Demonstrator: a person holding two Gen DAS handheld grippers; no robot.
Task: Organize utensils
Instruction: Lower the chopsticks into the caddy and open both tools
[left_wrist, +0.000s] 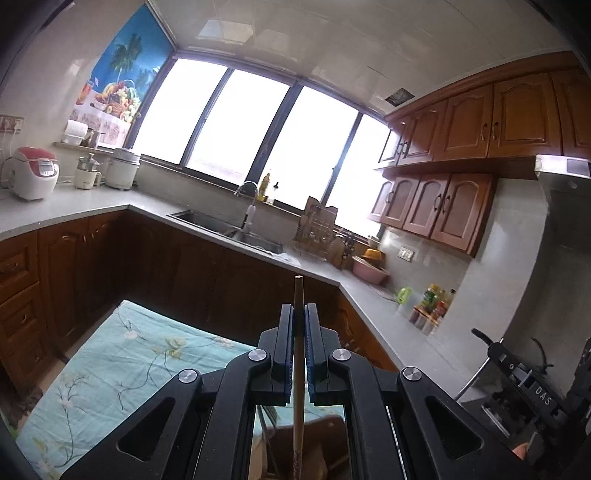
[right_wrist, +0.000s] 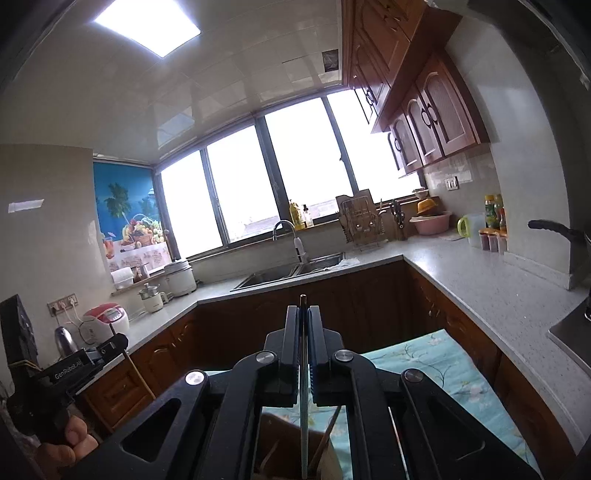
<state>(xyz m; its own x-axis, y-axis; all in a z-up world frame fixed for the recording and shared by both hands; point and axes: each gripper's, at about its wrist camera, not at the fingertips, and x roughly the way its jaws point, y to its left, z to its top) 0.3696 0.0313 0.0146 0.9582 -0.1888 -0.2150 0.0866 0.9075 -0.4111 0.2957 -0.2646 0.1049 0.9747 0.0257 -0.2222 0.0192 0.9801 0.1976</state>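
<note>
My left gripper (left_wrist: 299, 308) is shut on a light wooden chopstick (left_wrist: 298, 369) that stands upright between the pads, its tip poking above them. Its lower end reaches down toward a brown holder (left_wrist: 317, 443) seen between the arms. My right gripper (right_wrist: 303, 310) is shut on a thin grey-blue utensil handle (right_wrist: 303, 406), also upright, over a brown holder (right_wrist: 284, 443) that has other sticks (right_wrist: 325, 439) in it. The left gripper also shows in the right wrist view (right_wrist: 110, 345) with its chopstick (right_wrist: 140, 376).
A table with a light blue floral cloth (left_wrist: 110, 362) lies below both grippers. Grey counters run around the kitchen, with a sink (left_wrist: 229, 229), a rice cooker (left_wrist: 33, 173), a dish rack (left_wrist: 317, 225) and condiment bottles (left_wrist: 432, 302). A pan handle (right_wrist: 554, 229) juts in at the right.
</note>
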